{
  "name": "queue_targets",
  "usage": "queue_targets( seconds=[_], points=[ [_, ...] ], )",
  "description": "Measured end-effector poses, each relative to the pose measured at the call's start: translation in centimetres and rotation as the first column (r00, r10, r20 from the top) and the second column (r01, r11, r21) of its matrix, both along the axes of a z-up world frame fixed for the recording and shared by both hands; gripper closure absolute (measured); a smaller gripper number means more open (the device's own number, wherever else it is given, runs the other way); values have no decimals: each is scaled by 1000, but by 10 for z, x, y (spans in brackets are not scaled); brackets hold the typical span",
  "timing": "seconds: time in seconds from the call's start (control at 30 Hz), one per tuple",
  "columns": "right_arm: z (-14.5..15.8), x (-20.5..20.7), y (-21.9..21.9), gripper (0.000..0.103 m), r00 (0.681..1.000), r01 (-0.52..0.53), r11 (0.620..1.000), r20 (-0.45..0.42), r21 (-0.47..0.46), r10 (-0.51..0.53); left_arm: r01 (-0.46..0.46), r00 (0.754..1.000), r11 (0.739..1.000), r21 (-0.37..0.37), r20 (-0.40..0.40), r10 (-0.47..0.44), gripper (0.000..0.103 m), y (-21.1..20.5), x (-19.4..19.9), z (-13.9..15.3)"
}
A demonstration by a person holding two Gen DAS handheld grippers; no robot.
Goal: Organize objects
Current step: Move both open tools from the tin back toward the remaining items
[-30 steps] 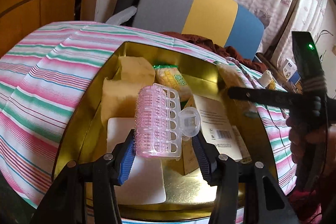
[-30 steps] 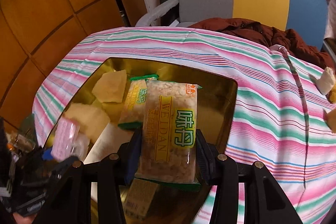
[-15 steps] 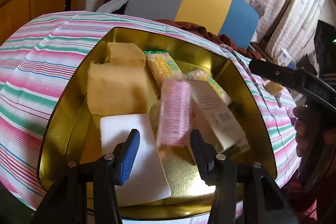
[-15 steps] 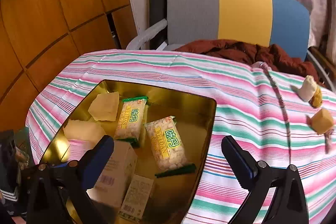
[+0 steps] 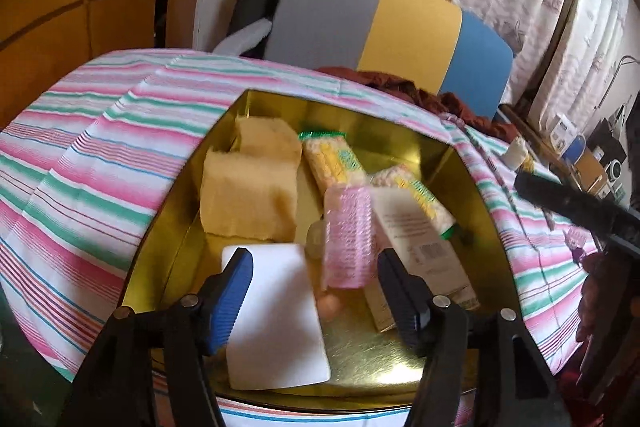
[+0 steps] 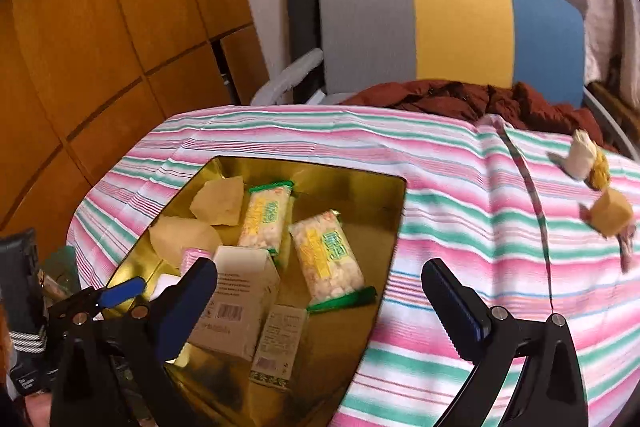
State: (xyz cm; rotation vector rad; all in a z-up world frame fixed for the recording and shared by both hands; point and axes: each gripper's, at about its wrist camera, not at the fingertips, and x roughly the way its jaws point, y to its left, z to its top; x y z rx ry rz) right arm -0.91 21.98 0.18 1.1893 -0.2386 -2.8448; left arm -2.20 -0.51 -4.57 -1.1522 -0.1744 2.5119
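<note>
A gold tin (image 5: 168, 227) sits on the striped cloth and also shows in the right wrist view (image 6: 384, 211). Inside lie a pink hair roller (image 5: 347, 239), two yellow sponges (image 5: 250, 199), two snack packs (image 6: 326, 257), a white pad (image 5: 276, 315) and small boxes (image 6: 240, 303). My left gripper (image 5: 312, 301) is open and empty just above the tin's near part. My right gripper (image 6: 320, 303) is open and empty above the tin's right edge.
A yellow sponge cube (image 6: 610, 215) and a white and yellow item (image 6: 586, 159) lie on the cloth at the far right. A brown garment (image 6: 460, 99) and a grey, yellow and blue chair (image 6: 452, 27) stand behind the table.
My left gripper let go of the pink roller, which now lies in the tin. My right gripper let go of the snack pack into the tin and drew back, open.
</note>
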Motion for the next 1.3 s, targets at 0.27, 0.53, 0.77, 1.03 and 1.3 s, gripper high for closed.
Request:
queue_targets(
  seconds=[0.27, 0.53, 0.77, 1.03, 1.3],
  points=[
    [-7, 15, 11, 0, 998, -12, 993, 64, 118, 4, 49, 997, 998, 35, -67, -47, 34, 19, 12, 16],
    [-12, 30, 59, 0, 987, 38, 970, 141, 242, -73, 144, 987, 989, 43, -72, -141, 34, 56, 28, 23],
    [-30, 45, 131, 0, 944, 101, 921, 257, 377, -209, 239, 969, 971, 27, -74, -237, 34, 94, 39, 31],
    [-42, 80, 218, 0, 882, 263, 911, 304, 317, -361, 354, 934, 935, -9, -50, -354, 34, 144, 50, 31],
    [-37, 104, 263, 0, 837, 397, 857, 255, 328, -485, 461, 886, 886, -47, -33, -463, 34, 193, 64, 31]
  ],
)
